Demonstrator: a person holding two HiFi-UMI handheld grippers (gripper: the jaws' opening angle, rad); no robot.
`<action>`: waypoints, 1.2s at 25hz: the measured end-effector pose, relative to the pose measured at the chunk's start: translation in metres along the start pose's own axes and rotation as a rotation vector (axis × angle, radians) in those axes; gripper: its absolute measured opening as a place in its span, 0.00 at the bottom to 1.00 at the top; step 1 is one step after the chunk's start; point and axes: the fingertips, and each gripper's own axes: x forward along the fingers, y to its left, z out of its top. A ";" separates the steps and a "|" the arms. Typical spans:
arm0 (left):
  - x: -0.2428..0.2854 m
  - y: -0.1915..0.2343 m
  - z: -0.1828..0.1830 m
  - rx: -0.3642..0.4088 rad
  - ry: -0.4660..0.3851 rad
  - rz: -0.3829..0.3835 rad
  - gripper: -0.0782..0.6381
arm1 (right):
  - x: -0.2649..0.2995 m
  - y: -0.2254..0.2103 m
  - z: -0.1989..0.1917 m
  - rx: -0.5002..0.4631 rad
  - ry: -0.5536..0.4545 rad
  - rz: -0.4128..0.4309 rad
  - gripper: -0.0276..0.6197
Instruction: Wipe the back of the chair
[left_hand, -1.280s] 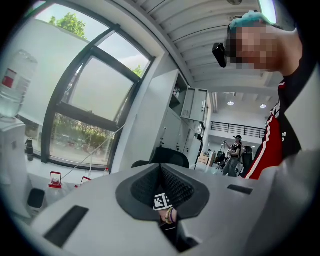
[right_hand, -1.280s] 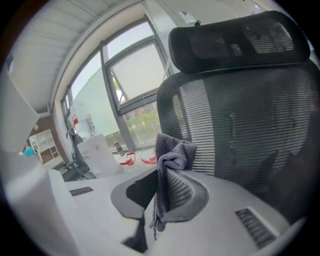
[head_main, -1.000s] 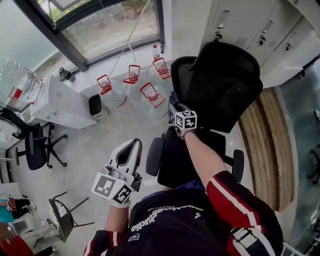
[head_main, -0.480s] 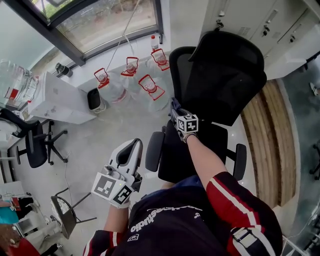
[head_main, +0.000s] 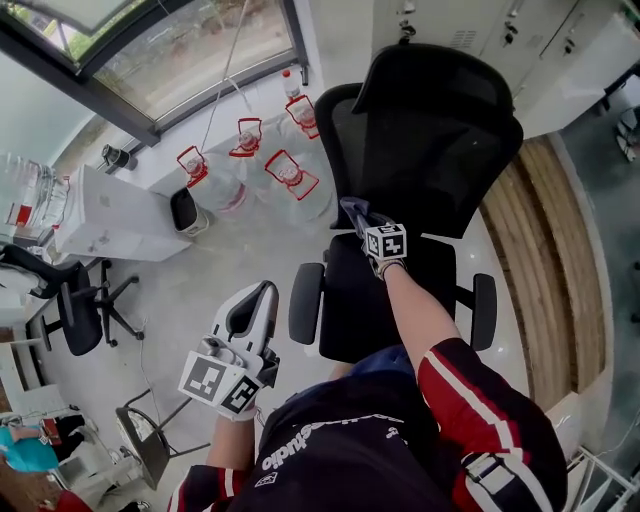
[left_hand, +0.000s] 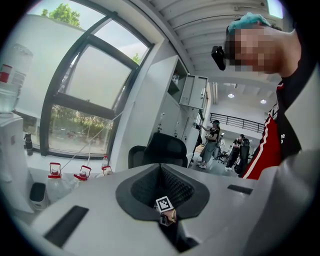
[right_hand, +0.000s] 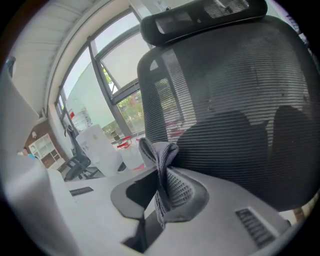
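A black mesh office chair stands in front of me, its backrest (head_main: 430, 150) rising behind the seat (head_main: 385, 300). My right gripper (head_main: 366, 224) is shut on a grey cloth (head_main: 349, 207) and holds it at the lower left of the backrest's front. In the right gripper view the cloth (right_hand: 162, 170) sticks up from between the jaws, right next to the mesh backrest (right_hand: 235, 100). Whether the cloth touches the mesh I cannot tell. My left gripper (head_main: 262, 292) hangs low to the left of the chair, shut and holding nothing. In its own view the chair (left_hand: 162, 150) shows beyond it.
Several water jugs with red handles (head_main: 290, 175) stand under the window left of the chair. Further left are a white cabinet (head_main: 110, 215) and a small black bin (head_main: 187, 210). Another office chair (head_main: 75, 300) stands at the left. A wooden strip (head_main: 560, 260) runs along the right.
My right gripper has moved the cloth slightly right along the lower backrest. The head view has shifted a little. The left gripper stays where it was.
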 end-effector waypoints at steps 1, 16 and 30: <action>0.003 -0.002 -0.002 0.003 0.002 -0.004 0.14 | -0.004 -0.008 -0.001 0.006 -0.006 -0.008 0.13; 0.062 -0.068 -0.017 0.064 0.060 -0.189 0.14 | -0.110 -0.158 -0.015 0.139 -0.107 -0.242 0.13; 0.077 -0.104 -0.020 0.088 0.077 -0.278 0.14 | -0.220 -0.260 -0.049 0.234 -0.144 -0.464 0.13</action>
